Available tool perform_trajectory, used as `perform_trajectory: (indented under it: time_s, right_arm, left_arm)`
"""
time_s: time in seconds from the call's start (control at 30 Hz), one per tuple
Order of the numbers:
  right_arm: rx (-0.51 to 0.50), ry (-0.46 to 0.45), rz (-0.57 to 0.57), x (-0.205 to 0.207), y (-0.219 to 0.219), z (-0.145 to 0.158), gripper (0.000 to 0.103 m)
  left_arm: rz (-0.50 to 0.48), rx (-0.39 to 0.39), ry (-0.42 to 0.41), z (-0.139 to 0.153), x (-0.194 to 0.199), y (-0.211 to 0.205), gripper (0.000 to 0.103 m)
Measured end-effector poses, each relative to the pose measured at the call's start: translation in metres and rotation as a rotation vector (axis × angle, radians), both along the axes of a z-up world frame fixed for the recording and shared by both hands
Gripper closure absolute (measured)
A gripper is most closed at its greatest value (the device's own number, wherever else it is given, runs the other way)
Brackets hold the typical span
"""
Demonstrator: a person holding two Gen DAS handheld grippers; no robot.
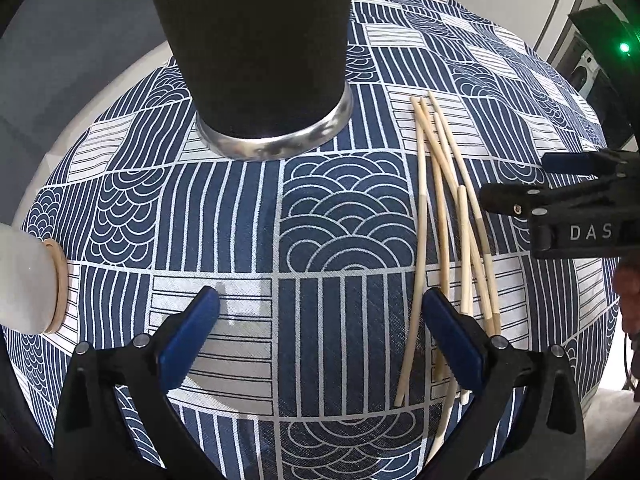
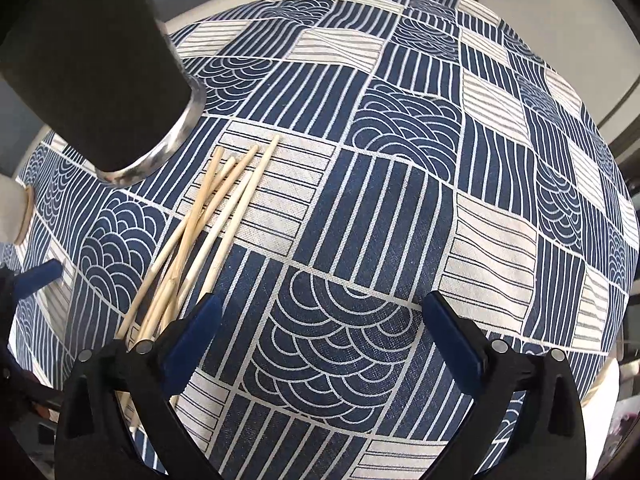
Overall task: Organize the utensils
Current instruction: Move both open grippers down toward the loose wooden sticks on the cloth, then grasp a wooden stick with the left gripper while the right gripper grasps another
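The chopsticks (image 1: 444, 216) are lying loose in a crossed bundle on the cloth (image 1: 248, 200) covering the worktop, and nothing is being held yet. The left hand-held gripper (image 1: 320, 320) is hovering with its jaws spread wide and empty; the bundle is lying to its right, with the near ends passing under and just beside its right finger. The right hand-held gripper (image 2: 320, 320) is also spread and empty, with the chopsticks (image 2: 208, 232) off to its left, their near ends reaching beneath its left finger. In both views the sticks' long axis is running roughly forward, away from the jaws, so either gripper would probably need to shift sideways and close across the shafts rather than along them. Both look about equally near.

The black cup (image 1: 256, 52), seemingly the holder, is standing ahead of the left gripper and to the left of the sticks' far tips, near them but apart. A white jar (image 1: 24, 276) is sitting at the far left. Open cloth is lying between the grippers and the cup, leaving room to lift and swing; the cloth's edge is falling away well beyond.
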State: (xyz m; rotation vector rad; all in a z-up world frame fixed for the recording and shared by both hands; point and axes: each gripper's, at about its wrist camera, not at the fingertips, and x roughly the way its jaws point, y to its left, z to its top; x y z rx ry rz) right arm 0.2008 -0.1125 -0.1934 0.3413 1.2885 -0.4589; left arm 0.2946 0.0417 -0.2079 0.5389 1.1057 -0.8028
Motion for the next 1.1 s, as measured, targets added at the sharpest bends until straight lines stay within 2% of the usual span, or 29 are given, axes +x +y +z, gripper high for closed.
perform_trajectory:
  time_s: [0.3,0.47,0.6,0.67,0.7,0.77,0.83,0.87,0.9,0.93,1.0,1.1]
  right_arm:
    - [0.061,-0.032,-0.035,0.012,-0.007,-0.004,0.006]
    - [0.007,0.010,0.014,0.025,0.002,-0.010,0.006]
    - [-0.009,-0.010,0.023,0.026,0.007,-0.011,0.007]
    - [-0.007,-0.008,0.057,0.028,0.007,-0.012,0.007]
    - [-0.005,-0.005,0.070,0.028,0.007,-0.011,0.010]
    - [-0.007,-0.019,0.112,0.026,0.005,-0.006,0.027]
    - [-0.012,-0.035,0.141,0.020,0.001,0.000,0.056]
    - [-0.013,-0.040,0.149,0.018,-0.001,0.001,0.062]
    - [-0.016,-0.046,0.159,0.015,-0.005,0.002,0.076]
    - [-0.018,-0.048,0.169,0.014,-0.009,0.003,0.089]
    - [-0.025,-0.050,0.197,0.004,-0.022,0.004,0.098]
    - [-0.014,-0.055,0.229,-0.002,-0.029,0.004,0.098]
  left_arm:
    - [-0.017,0.001,-0.004,-0.001,0.002,-0.005,0.004]
    - [0.008,-0.003,-0.009,-0.002,0.002,-0.006,0.004]
    - [0.031,-0.001,-0.008,-0.002,0.002,-0.006,0.004]
    - [0.042,0.002,-0.005,0.000,0.001,-0.007,0.010]
    - [0.047,0.003,-0.004,0.002,-0.001,-0.007,0.020]
    - [0.051,0.003,-0.007,0.005,-0.006,-0.007,0.030]
    - [0.055,-0.004,-0.007,0.008,-0.012,-0.009,0.050]
    - [0.054,-0.004,-0.006,0.008,-0.014,-0.009,0.057]
    - [0.045,-0.005,-0.002,0.010,-0.018,-0.012,0.074]
    - [0.031,-0.003,0.001,0.010,-0.022,-0.015,0.085]
    - [0.014,0.005,0.004,0.010,-0.027,-0.020,0.097]
    - [0.036,0.025,0.009,0.010,-0.028,-0.024,0.098]
